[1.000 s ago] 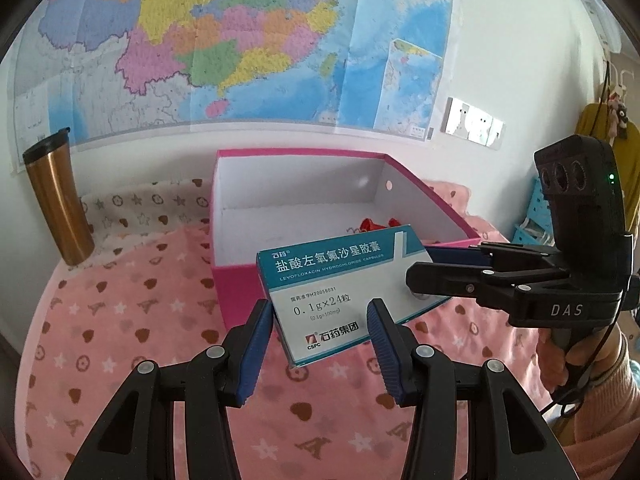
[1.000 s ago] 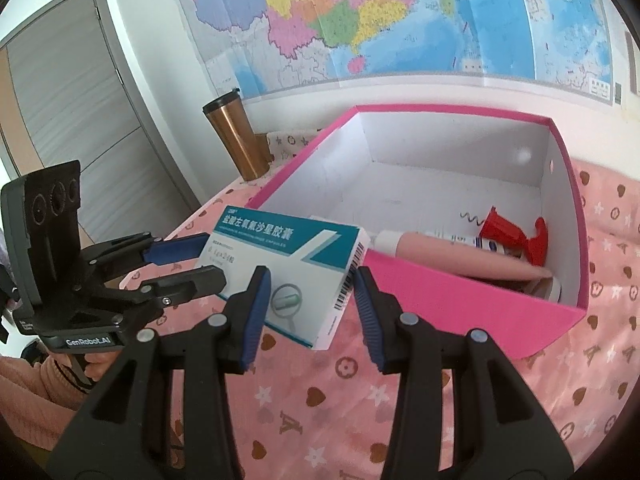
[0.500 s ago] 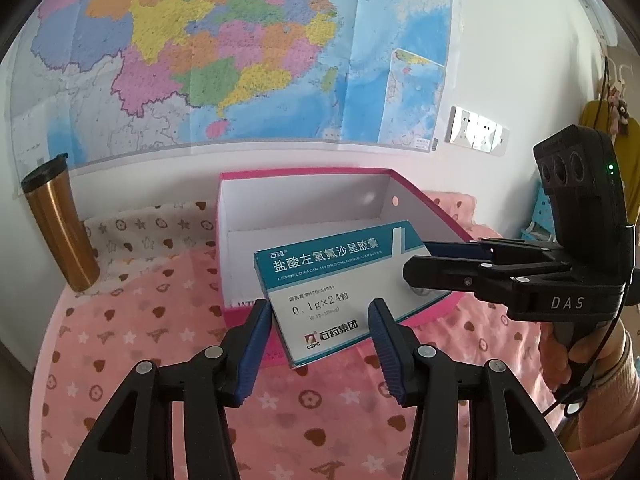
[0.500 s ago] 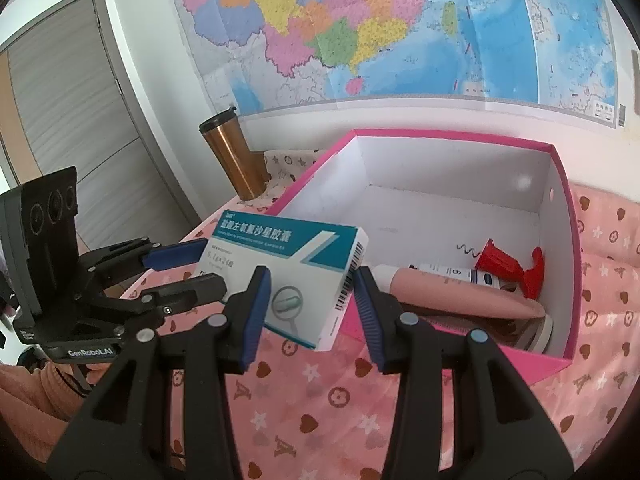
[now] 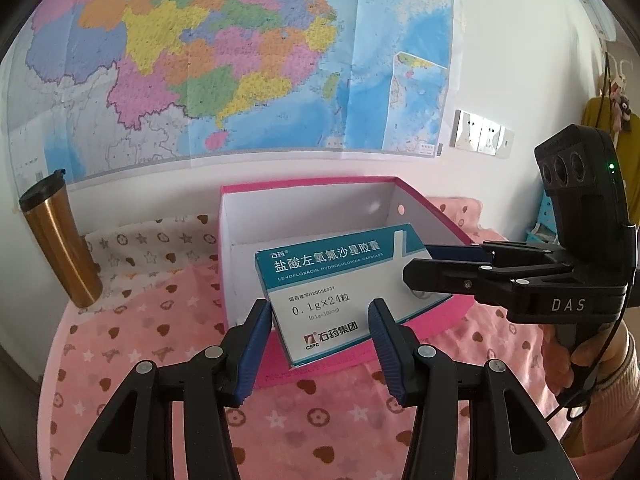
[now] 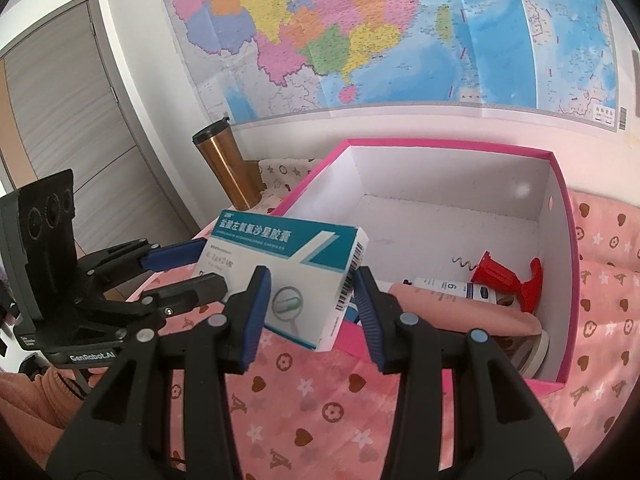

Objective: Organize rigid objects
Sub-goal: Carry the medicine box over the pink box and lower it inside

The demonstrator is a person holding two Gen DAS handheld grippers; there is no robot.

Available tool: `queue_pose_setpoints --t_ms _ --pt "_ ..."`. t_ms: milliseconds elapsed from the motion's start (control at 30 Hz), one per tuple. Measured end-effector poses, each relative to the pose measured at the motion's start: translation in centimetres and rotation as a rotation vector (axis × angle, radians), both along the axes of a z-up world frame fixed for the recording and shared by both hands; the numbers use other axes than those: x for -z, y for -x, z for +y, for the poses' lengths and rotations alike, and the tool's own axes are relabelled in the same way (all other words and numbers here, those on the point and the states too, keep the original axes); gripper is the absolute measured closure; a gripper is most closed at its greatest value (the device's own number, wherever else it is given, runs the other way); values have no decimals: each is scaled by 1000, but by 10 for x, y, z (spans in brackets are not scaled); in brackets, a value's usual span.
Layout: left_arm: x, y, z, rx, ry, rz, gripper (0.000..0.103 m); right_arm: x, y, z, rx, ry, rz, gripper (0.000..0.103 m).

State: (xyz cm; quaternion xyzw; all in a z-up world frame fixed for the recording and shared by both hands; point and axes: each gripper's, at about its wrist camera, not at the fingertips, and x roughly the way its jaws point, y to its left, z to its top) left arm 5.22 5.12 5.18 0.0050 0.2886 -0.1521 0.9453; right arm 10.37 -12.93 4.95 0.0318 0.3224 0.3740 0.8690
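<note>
Right wrist – medicine box [image 6: 288,276] higher over pink box [image 6: 568,280], both claws clamped.

We see the teal-and-white cardboard medicine box [image 5: 340,284] above the near-left corner of the open pink cardboard storage box [image 6: 566,216]. Inside, a red plastic corkscrew [image 6: 508,278] lies right. A copper steel tumbler [image 5: 60,240] stands far left.

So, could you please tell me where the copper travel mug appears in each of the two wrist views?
Left wrist view: the copper travel mug stands at the far left edge, left of the pink box.
Right wrist view: the mug stands left of centre in the upper half, behind the box's left corner.
Shared landmark: the wall map above it.
</note>
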Motion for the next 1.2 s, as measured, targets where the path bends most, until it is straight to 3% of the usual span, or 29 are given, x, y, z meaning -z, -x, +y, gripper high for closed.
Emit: queue_pose_setpoints --t_ms 1200 --pt "1 -25 5 -30 -19 11 53 6 -18 4 5 -10 31 56"
